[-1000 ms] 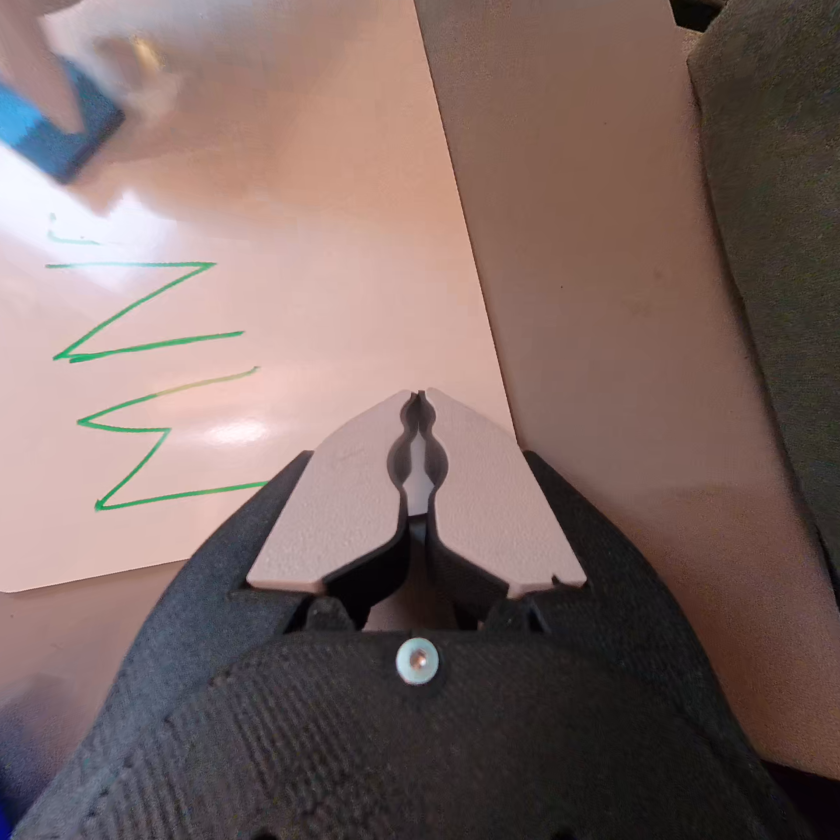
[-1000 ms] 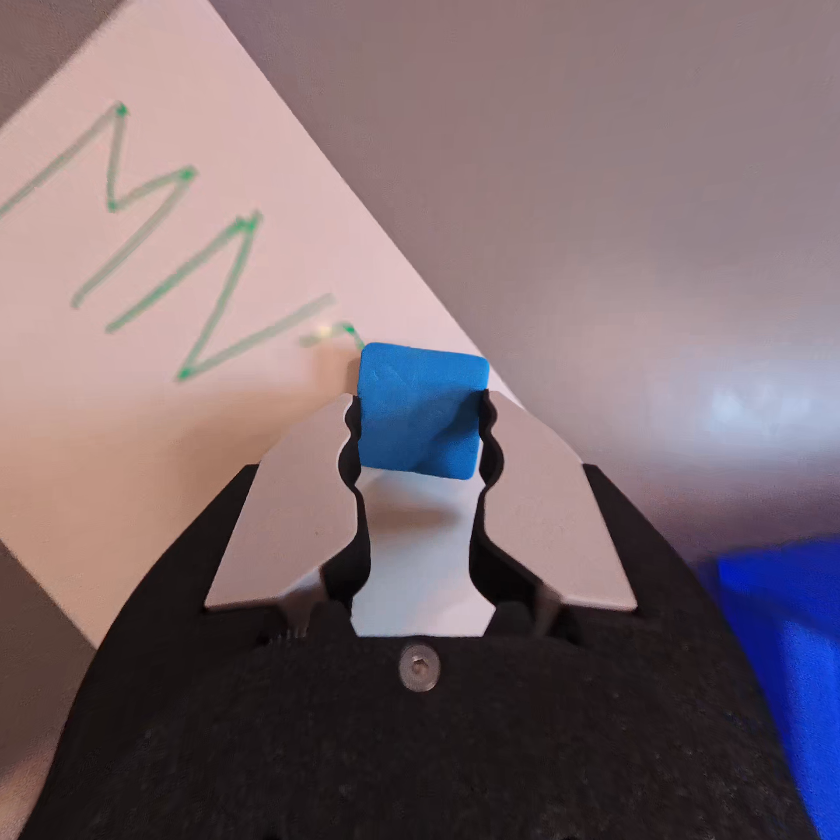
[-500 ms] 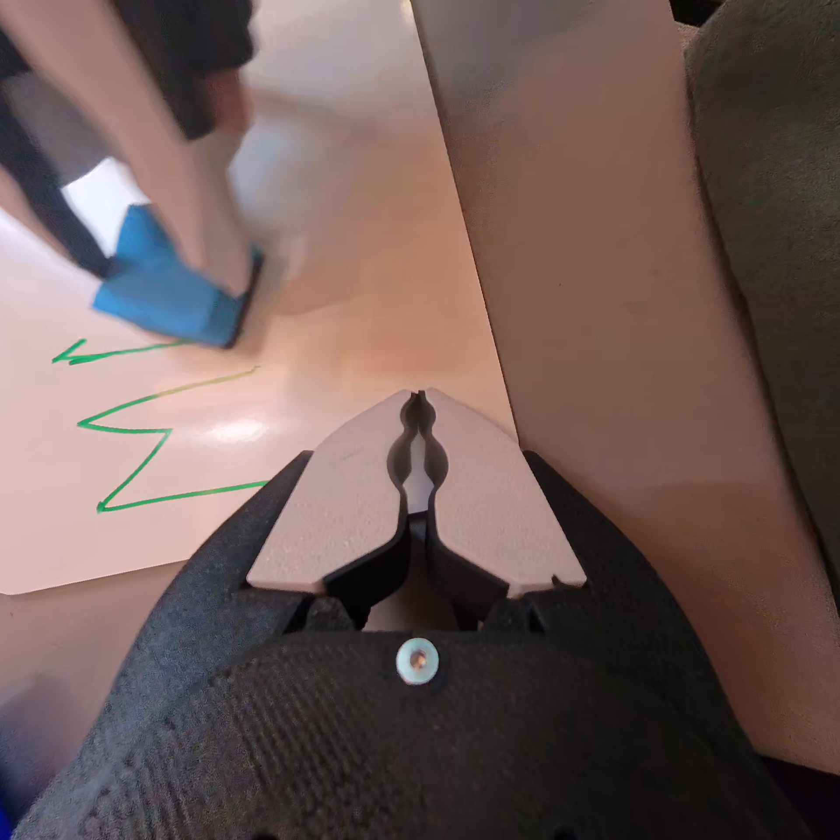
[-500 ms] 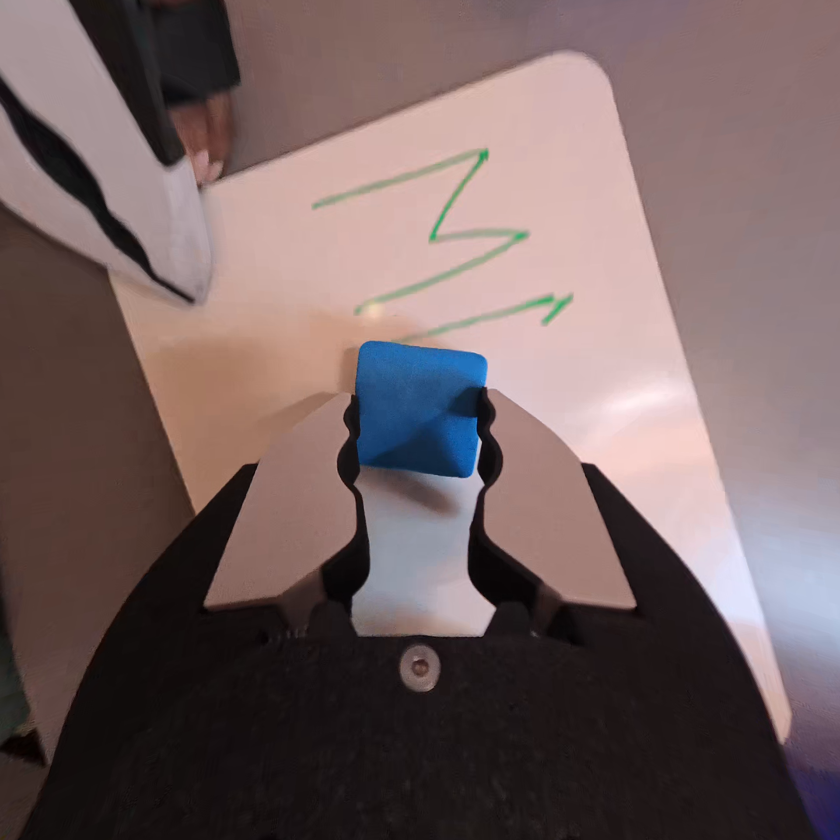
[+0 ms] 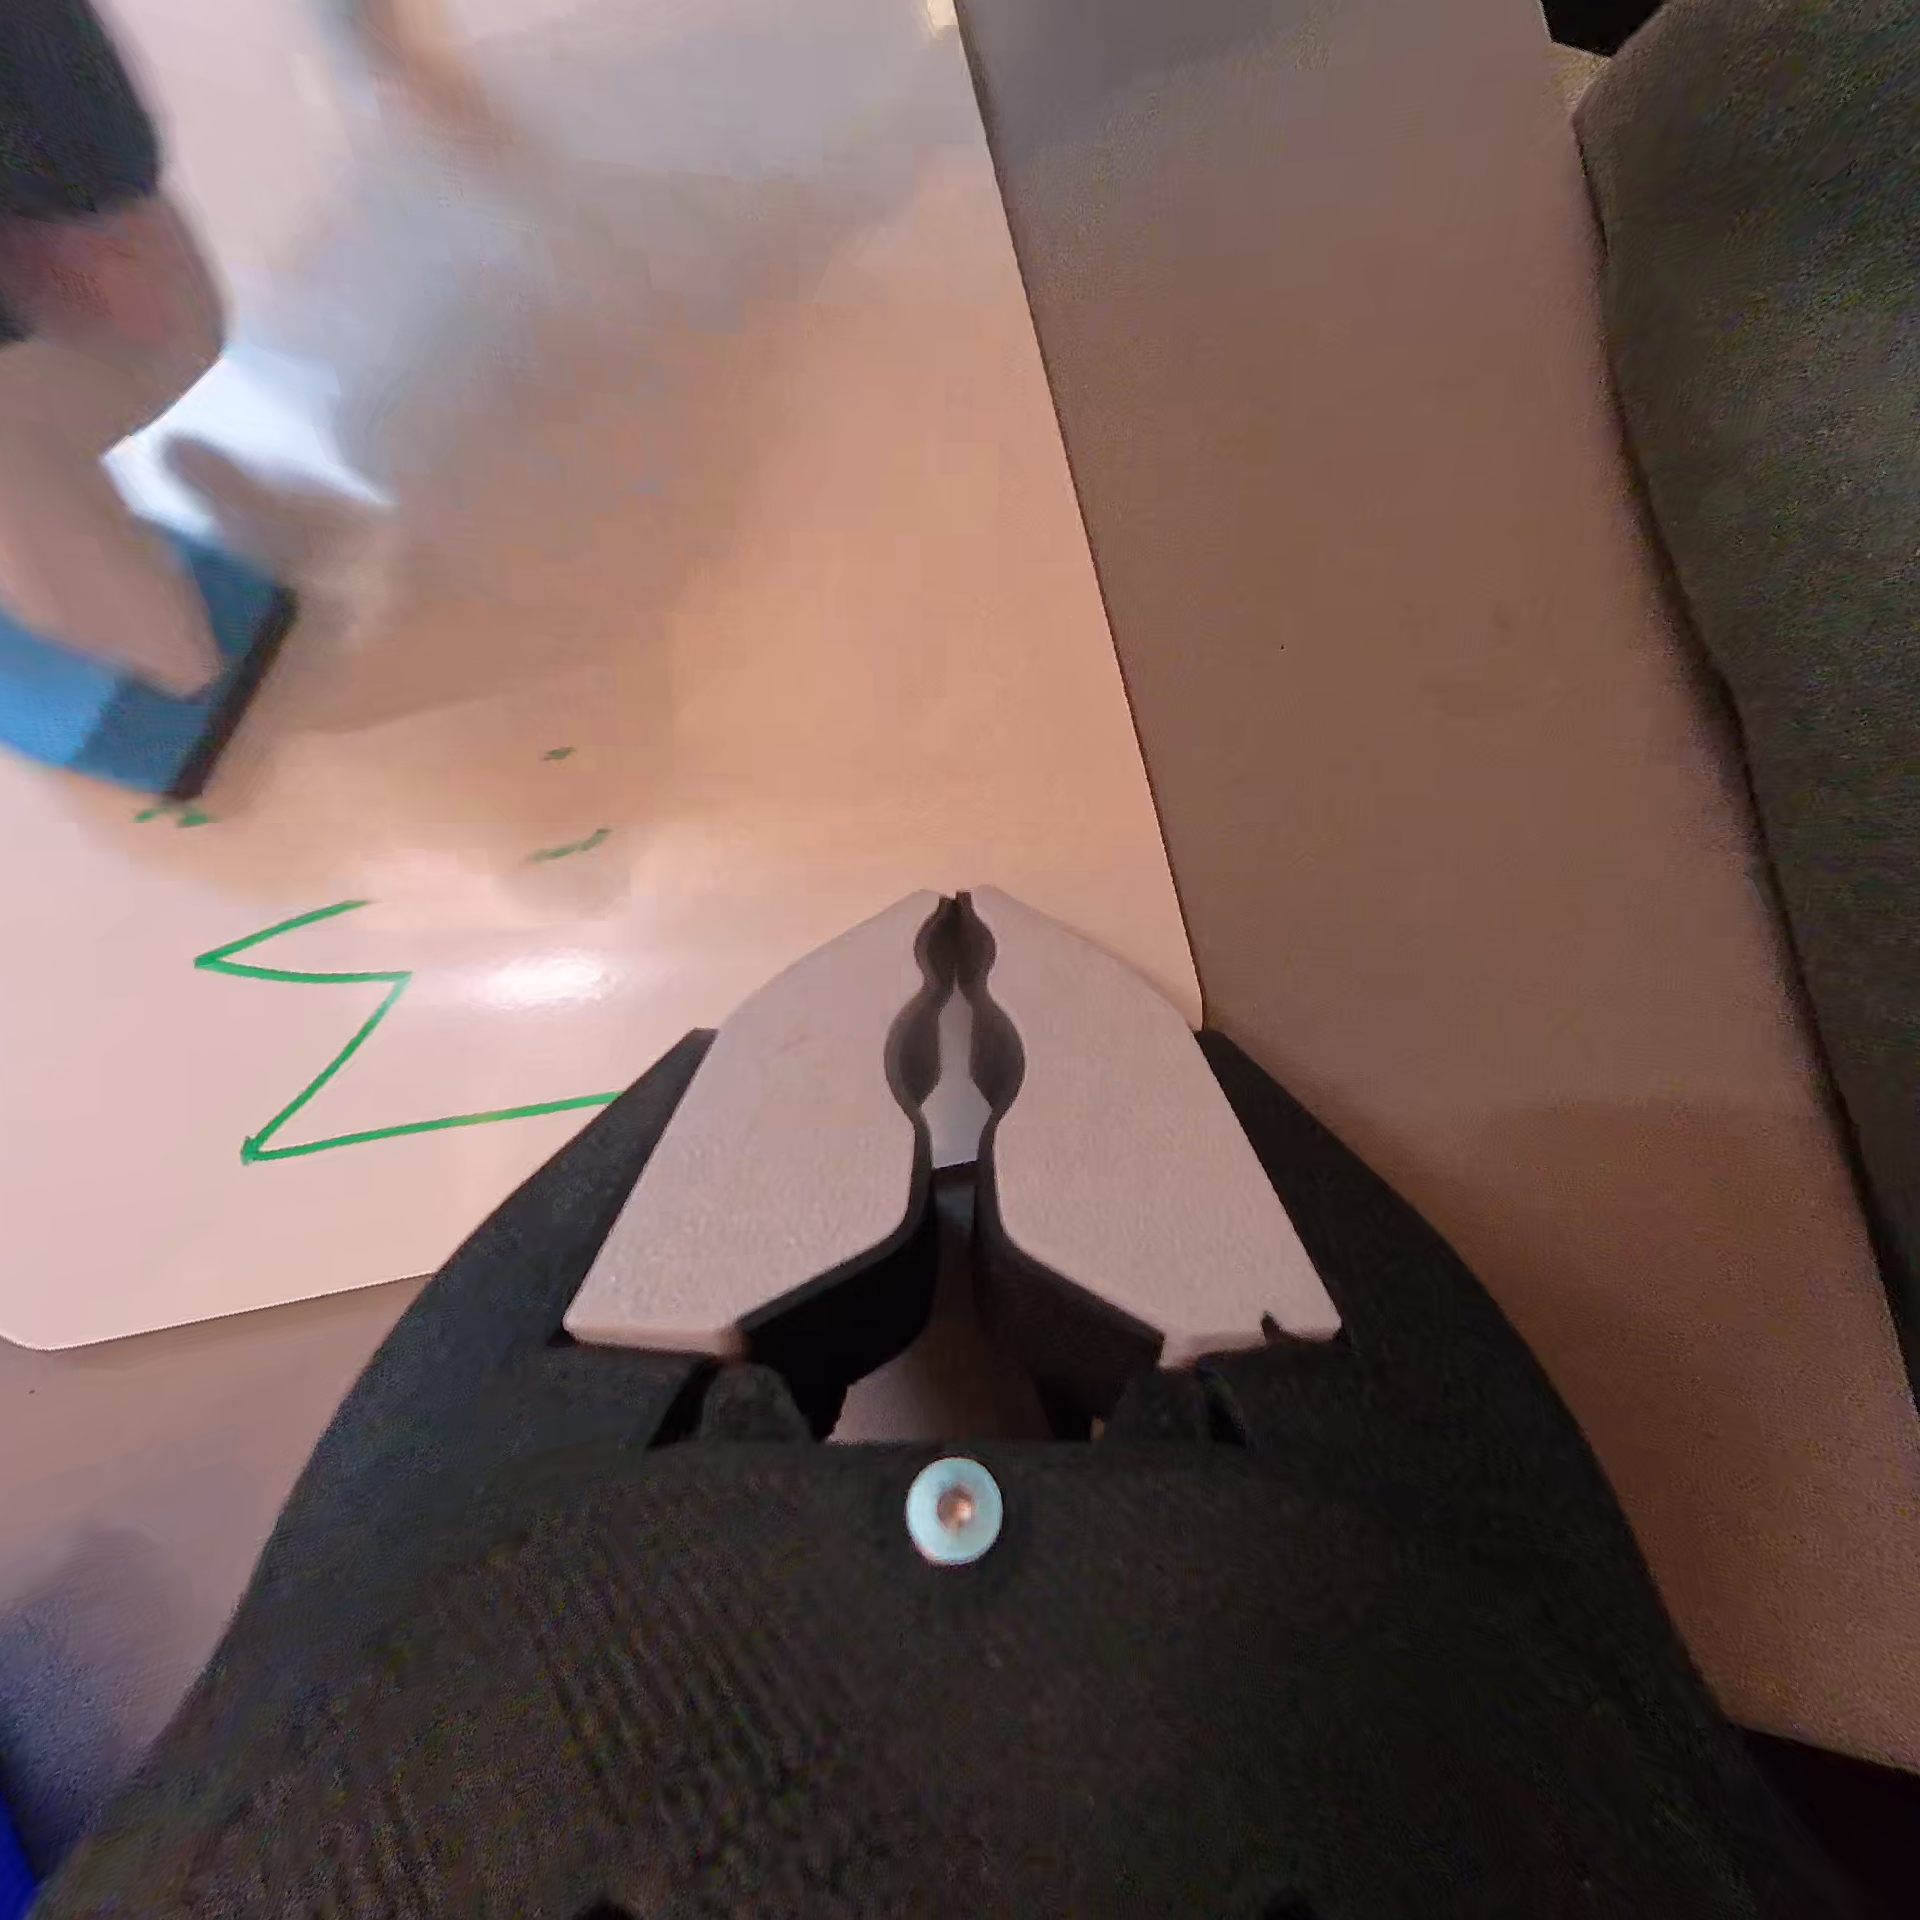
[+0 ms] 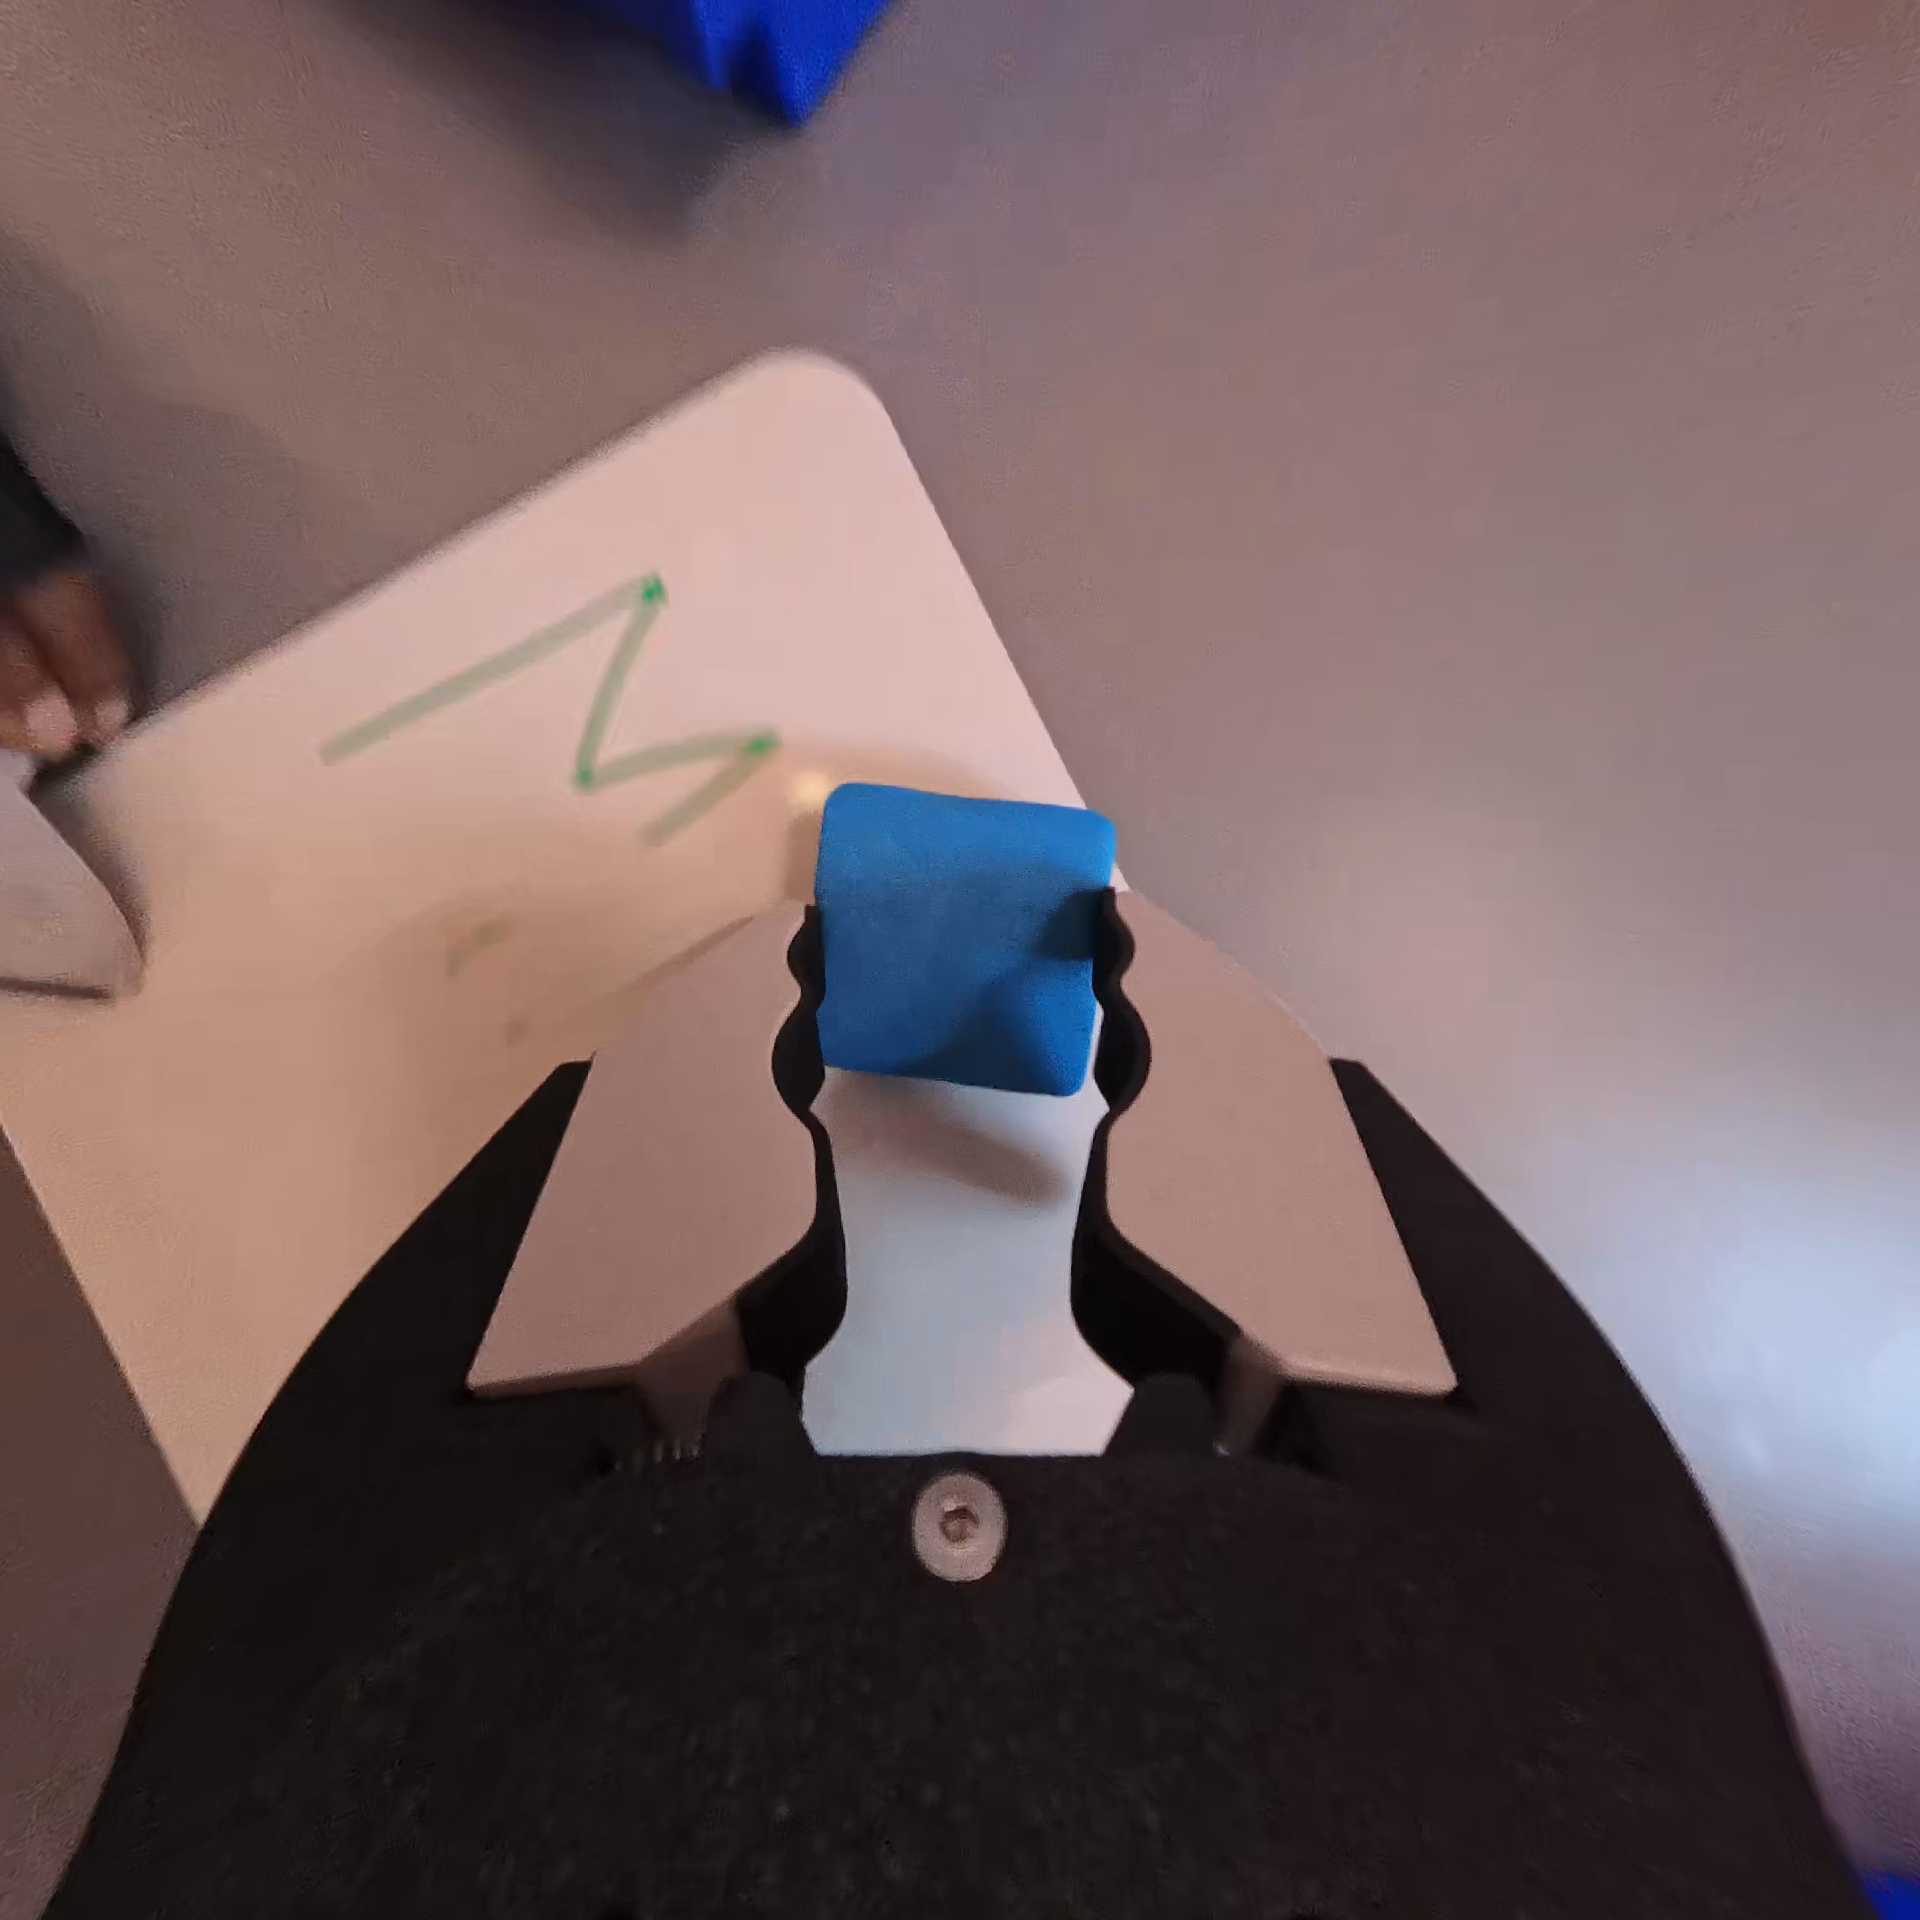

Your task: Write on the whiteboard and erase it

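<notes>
Your right gripper [image 6: 956,987], clamped on the blue eraser [image 6: 956,935], sits on the whiteboard [image 6: 312,1039]; the remaining green zigzag [image 6: 613,707] lies ahead-left, while your left gripper [image 5: 956,914] rests closed, empty, at the board's edge.

Your work surface: smooth pale table [image 5: 1455,831], beige under warm light in left wrist view, greyish-mauve [image 6: 1455,520] in right wrist view. Soft glare patch on tabletop at right of right wrist view. Grey-green upholstered furniture [image 5: 1787,520] runs along table's right edge in left wrist view. Bright blue object [image 6: 769,42], blurred, at top edge of right wrist view; kind unclear.
</notes>
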Motion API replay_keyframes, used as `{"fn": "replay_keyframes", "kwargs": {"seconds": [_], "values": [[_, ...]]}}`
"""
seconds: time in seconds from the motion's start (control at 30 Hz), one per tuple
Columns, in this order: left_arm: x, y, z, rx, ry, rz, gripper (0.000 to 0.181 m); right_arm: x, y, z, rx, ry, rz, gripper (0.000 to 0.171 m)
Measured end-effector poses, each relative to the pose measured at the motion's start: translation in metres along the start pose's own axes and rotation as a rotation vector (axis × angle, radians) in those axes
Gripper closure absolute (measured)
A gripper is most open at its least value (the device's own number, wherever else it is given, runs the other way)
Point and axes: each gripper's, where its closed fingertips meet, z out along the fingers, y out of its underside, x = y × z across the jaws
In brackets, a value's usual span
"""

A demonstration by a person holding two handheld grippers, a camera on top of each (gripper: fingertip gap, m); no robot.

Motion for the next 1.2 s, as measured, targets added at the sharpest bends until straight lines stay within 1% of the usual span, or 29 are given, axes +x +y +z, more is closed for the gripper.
{"fn": "replay_keyframes", "kwargs": {"seconds": [0.03,0.07,0.13,0.17,0.2,0.23,0.3,0.33,0.37,0.4,0.47,0.5,0.53,0.57,0.63,0.67,0.7,0.73,0.77,0.8,0.83,0.87,0.93,0.97,1.0,1.03,1.1,1.13,1.2], "values": [[0.000,0.000,0.000,0.000,0.000,0.000,0.181,-0.009,-0.012,0.008,0.023,-0.010,-0.024,0.121],[0.000,0.000,0.000,0.001,0.002,0.000,0.181,-0.033,-0.019,0.014,0.037,-0.047,-0.089,0.121],[0.000,0.000,0.000,0.002,0.003,0.000,0.181,-0.084,-0.011,0.012,0.033,-0.149,-0.199,0.121],[0.000,0.000,0.000,0.003,0.002,0.002,0.181,-0.095,-0.001,0.006,0.026,-0.178,-0.234,0.121],[0.000,0.000,0.000,0.004,0.001,0.002,0.181,-0.091,0.008,0.000,0.022,-0.196,-0.222,0.121],[0.000,0.000,0.000,0.003,-0.001,0.003,0.181,-0.072,0.012,-0.004,0.018,-0.174,-0.159,0.121],[0.000,0.000,0.000,0.001,-0.001,0.004,0.181,-0.015,0.003,-0.001,0.033,-0.038,-0.057,0.121],[0.000,0.000,0.000,0.002,0.001,0.000,0.181,-0.008,-0.008,0.005,0.055,-0.026,-0.031,0.121],[0.000,0.000,0.000,0.002,0.002,-0.003,0.181,-0.019,-0.019,0.013,0.073,-0.041,-0.059,0.121],[0.000,0.000,0.000,0.001,0.002,-0.002,0.181,-0.046,-0.025,0.018,0.085,-0.087,-0.131,0.121],[0.000,0.000,0.000,0.001,0.002,-0.002,0.181,-0.098,-0.016,0.016,0.084,-0.178,-0.261,0.121],[0.000,0.000,0.000,0.001,0.000,0.000,0.181,-0.105,-0.007,0.010,0.078,-0.195,-0.291,0.121],[0.000,0.000,0.000,0.002,-0.002,0.001,0.181,-0.098,0.000,0.006,0.067,-0.201,-0.263,0.121],[0.000,0.000,0.000,0.002,-0.003,0.002,0.181,-0.075,0.001,0.004,0.053,-0.164,-0.201,0.121],[0.000,0.000,0.000,-0.001,-0.003,0.002,0.181,-0.032,-0.013,0.010,0.032,-0.063,-0.109,0.121],[0.000,0.000,0.000,-0.002,-0.004,0.001,0.181,-0.030,-0.026,0.017,0.029,-0.048,-0.102,0.121],[0.000,0.000,0.000,-0.004,-0.006,0.002,0.181,-0.044,-0.038,0.026,0.036,-0.062,-0.143,0.121],[0.000,0.000,0.000,-0.006,-0.008,0.003,0.181,-0.070,-0.045,0.032,0.050,-0.115,-0.202,0.121],[0.001,0.000,0.000,-0.008,-0.006,0.003,0.181,-0.096,-0.045,0.033,0.053,-0.168,-0.266,0.121],[0.003,0.000,0.000,-0.011,-0.003,0.002,0.181,-0.112,-0.037,0.030,0.037,-0.198,-0.326,0.121],[0.005,0.000,-0.001,-0.012,-0.003,0.002,0.181,-0.115,-0.028,0.024,0.011,-0.226,-0.348,0.121],[0.007,0.001,-0.001,-0.014,-0.007,0.003,0.181,-0.106,-0.022,0.020,-0.009,-0.236,-0.319,0.121],[0.009,0.002,-0.002,-0.016,-0.007,0.004,0.181,-0.064,-0.032,0.023,-0.019,-0.132,-0.209,0.121],[0.009,0.002,-0.002,-0.017,-0.007,0.004,0.181,-0.053,-0.042,0.029,-0.009,-0.099,-0.183,0.121],[0.009,0.002,-0.002,-0.020,-0.007,0.003,0.181,-0.057,-0.051,0.035,0.006,-0.092,-0.191,0.121],[0.009,0.002,-0.002,-0.023,-0.008,0.005,0.181,-0.074,-0.056,0.039,0.021,-0.120,-0.230,0.120],[0.010,0.003,-0.003,-0.024,-0.012,0.010,0.181,-0.115,-0.043,0.034,0.014,-0.222,-0.340,0.121],[0.010,0.003,-0.004,-0.029,-0.018,0.012,0.181,-0.122,-0.030,0.026,-0.014,-0.246,-0.376,0.121],[0.010,0.004,-0.005,-0.027,-0.022,0.004,0.181,-0.107,-0.016,0.016,-0.061,-0.229,-0.341,0.121]]}}
